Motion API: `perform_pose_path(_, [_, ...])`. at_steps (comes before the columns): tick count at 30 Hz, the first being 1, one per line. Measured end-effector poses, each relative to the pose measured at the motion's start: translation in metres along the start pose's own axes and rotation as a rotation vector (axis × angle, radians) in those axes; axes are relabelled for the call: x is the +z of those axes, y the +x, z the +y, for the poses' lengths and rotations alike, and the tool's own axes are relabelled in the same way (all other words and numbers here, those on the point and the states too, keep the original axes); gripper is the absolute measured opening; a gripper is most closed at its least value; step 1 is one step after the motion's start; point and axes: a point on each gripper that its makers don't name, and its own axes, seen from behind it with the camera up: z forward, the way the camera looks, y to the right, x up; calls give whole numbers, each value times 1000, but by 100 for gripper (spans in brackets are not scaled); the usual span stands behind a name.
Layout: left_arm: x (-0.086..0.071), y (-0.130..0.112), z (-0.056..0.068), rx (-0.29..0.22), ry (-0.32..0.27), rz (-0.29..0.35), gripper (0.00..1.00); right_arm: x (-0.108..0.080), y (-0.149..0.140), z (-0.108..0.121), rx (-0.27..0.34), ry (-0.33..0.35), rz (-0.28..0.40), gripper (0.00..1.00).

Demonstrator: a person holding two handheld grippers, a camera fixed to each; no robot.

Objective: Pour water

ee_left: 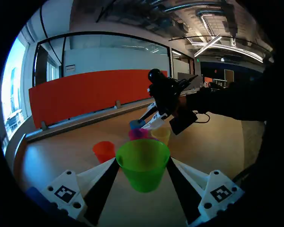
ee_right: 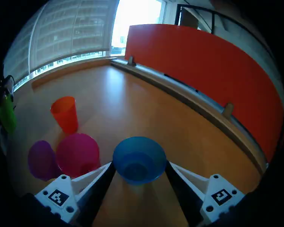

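Observation:
A green cup [ee_left: 142,166] stands upright between the fingers of my left gripper [ee_left: 142,162], which is shut on it just above the wooden table [ee_left: 217,147]. My right gripper [ee_right: 139,166] is shut on a blue cup [ee_right: 139,159], whose inside shows no water that I can make out. In the left gripper view that blue cup [ee_left: 137,123] hangs in the right gripper [ee_left: 151,115], held by a dark-sleeved hand [ee_left: 202,102], over a magenta cup [ee_left: 138,133] and a yellow cup [ee_left: 161,134]. The green cup [ee_right: 7,113] also appears at the far left of the right gripper view.
An orange cup [ee_left: 104,150] [ee_right: 65,113] stands on the table apart from the others. A magenta cup [ee_right: 78,153] and a purple cup [ee_right: 41,159] stand side by side. A red partition [ee_right: 210,64] with a rail runs along the table's far edge. Windows [ee_right: 66,34] lie beyond.

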Motion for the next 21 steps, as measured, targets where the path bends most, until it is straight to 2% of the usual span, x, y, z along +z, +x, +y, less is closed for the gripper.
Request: perform_pose_path(21, [-2, -2, -3, -1, 8, 3, 87, 4, 1, -1, 54, 2, 20, 91])
